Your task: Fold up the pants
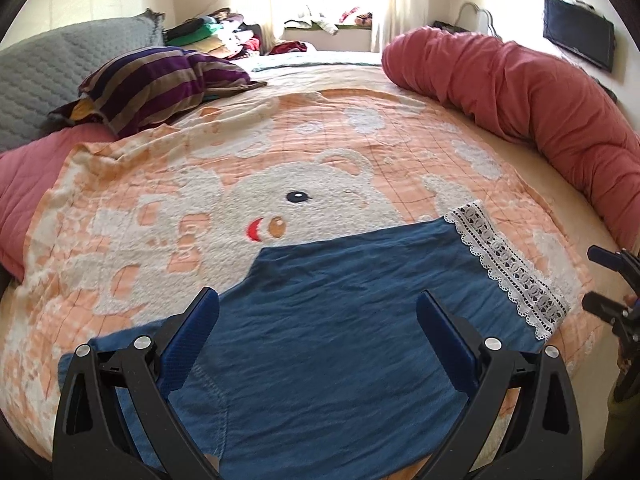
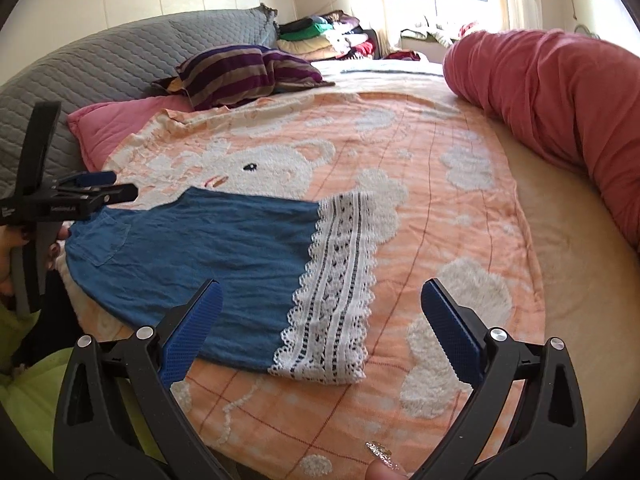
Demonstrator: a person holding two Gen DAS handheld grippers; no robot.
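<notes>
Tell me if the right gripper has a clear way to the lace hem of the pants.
Probably yes. The right gripper is open, right over the lace hem of the pants, and nothing lies between them.

Your left gripper [image 1: 318, 312] covers the near end of the pants [image 1: 340, 320] in its own view, so you cannot see the hem there. The right gripper [image 1: 612, 284] is cut off by the frame edge beside the pants. The clothes pile [image 2: 324, 38] beyond the pants is too small to sort.
</notes>
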